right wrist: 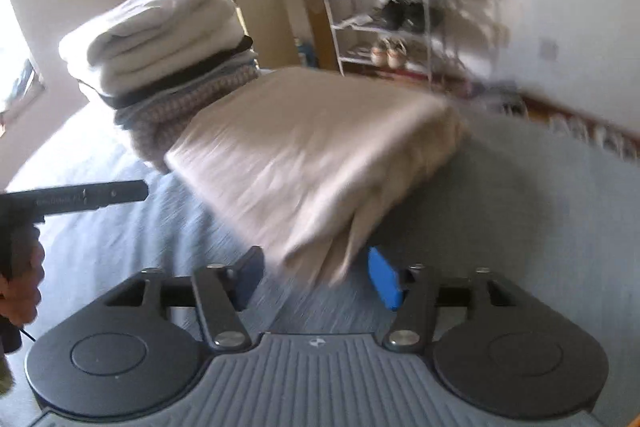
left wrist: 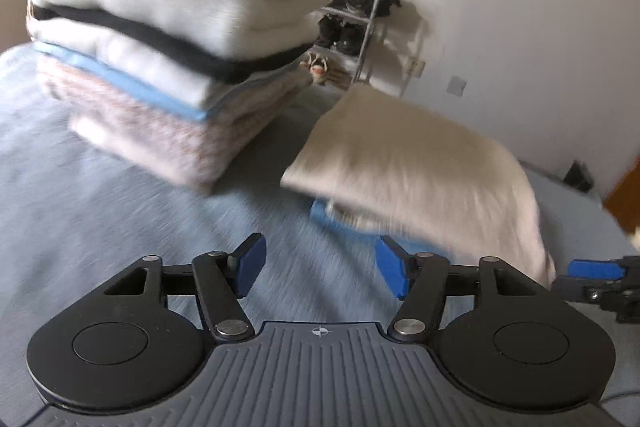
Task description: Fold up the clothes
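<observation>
A folded beige garment (left wrist: 420,167) (right wrist: 312,151) lies blurred on the blue-grey bed cover (left wrist: 100,207) (right wrist: 520,211), its near corner raised. A blurred blue strip (left wrist: 340,221) shows under its near edge. To its left stands a tall stack of folded clothes (left wrist: 172,39) (right wrist: 160,43). My left gripper (left wrist: 322,267) is open just short of the garment, nothing between its fingers; it also enters the right wrist view at the left edge (right wrist: 80,195). My right gripper (right wrist: 316,279) is open, the garment's near corner hanging between its fingers without the pads pressing it; its tip shows at the right (left wrist: 592,273).
Beyond the bed's far edge stands a white shoe rack (left wrist: 360,39) (right wrist: 400,19) with dark clothes on top and shoes below, against a white wall. A wooden cabinet (right wrist: 272,15) stands behind the stack. A person's hand (right wrist: 20,287) holds the left gripper.
</observation>
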